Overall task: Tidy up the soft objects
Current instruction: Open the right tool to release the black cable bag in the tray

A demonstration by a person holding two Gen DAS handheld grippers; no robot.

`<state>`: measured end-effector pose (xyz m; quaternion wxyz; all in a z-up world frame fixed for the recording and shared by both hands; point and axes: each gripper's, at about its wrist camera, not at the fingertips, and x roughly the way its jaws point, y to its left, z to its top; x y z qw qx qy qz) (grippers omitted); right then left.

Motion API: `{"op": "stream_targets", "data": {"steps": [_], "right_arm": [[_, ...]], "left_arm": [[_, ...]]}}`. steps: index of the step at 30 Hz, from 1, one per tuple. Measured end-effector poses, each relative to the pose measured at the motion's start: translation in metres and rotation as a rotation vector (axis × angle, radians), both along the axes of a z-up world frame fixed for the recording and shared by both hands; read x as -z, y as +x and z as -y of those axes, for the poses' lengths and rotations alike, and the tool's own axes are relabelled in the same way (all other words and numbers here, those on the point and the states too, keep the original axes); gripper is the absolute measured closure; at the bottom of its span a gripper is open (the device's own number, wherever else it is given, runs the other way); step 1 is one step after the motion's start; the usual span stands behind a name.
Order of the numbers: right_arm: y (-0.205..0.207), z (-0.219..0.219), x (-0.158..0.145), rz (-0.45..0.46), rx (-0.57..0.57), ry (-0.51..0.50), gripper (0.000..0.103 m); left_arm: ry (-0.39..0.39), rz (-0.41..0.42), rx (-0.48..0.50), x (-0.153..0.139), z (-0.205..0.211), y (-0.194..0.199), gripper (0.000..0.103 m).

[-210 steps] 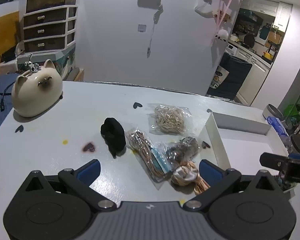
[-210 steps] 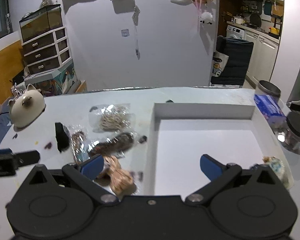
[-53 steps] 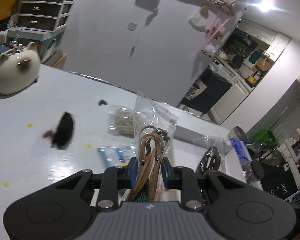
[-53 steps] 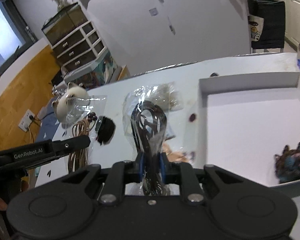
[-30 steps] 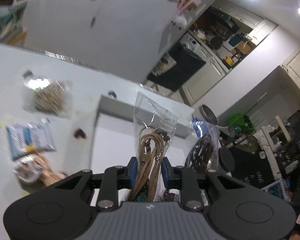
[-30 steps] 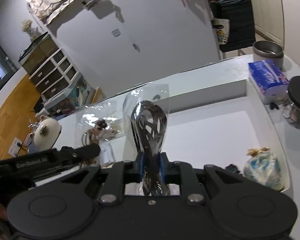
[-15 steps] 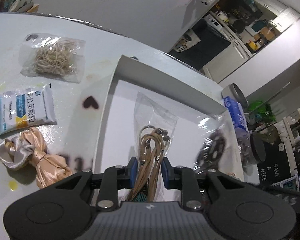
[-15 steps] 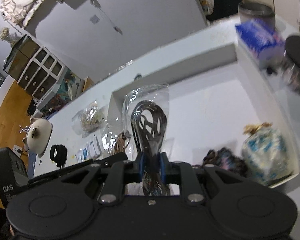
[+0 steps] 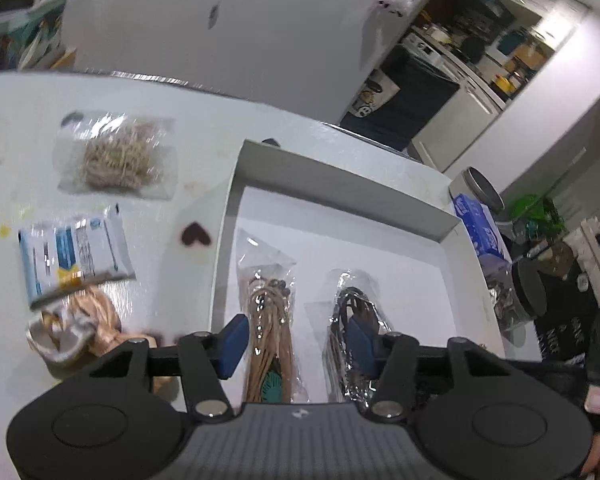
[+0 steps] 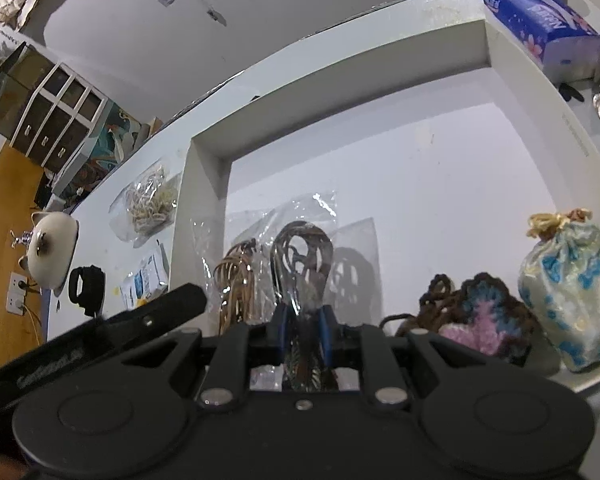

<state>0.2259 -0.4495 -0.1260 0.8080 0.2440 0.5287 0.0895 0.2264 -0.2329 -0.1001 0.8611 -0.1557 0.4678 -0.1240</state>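
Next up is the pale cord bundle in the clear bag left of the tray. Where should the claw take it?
Grip the bag of pale cords by its flat plastic margin, coming from above: it lies flat on the table, clear of the tray.

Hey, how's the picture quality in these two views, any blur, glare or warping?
Left wrist view: the table's left side smears, the satin bow and noodle-like bag are soft, glare glints on the tan cord bag. Right wrist view: sharper, the white tray rim bows from fisheye, dark corners.
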Motion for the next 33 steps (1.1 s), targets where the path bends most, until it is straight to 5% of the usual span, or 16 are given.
{"op": "stream_targets", "data": {"steps": [2, 4, 13, 24, 28, 33], "right_arm": [[0.002, 0.001, 0.003, 0.000, 0.018, 0.001, 0.086], [0.003, 0.002, 0.006, 0.003, 0.047, 0.016, 0.086], [0.001, -0.002, 0.020, 0.002, 0.064, -0.019, 0.086], [-0.003, -0.008, 0.022, 0.007, 0.044, -0.031, 0.085], [-0.007, -0.007, 0.016, 0.031, 0.054, -0.013, 0.067], [-0.016, 0.000, 0.000, 0.059, 0.073, -0.009, 0.068]], "left_arm": [[0.016, 0.000, 0.038, 0.000, 0.005, 0.004, 0.074], [0.031, -0.005, 0.072, 0.003, 0.012, 0.008, 0.080], [0.277, -0.014, 0.264, 0.040, 0.042, 0.019, 0.080], [0.236, -0.033, 0.251, 0.039, 0.027, -0.001, 0.079], [0.186, -0.009, 0.210, 0.027, 0.022, -0.002, 0.078], [0.162, 0.018, 0.192, 0.011, 0.018, -0.006, 0.071]]}}
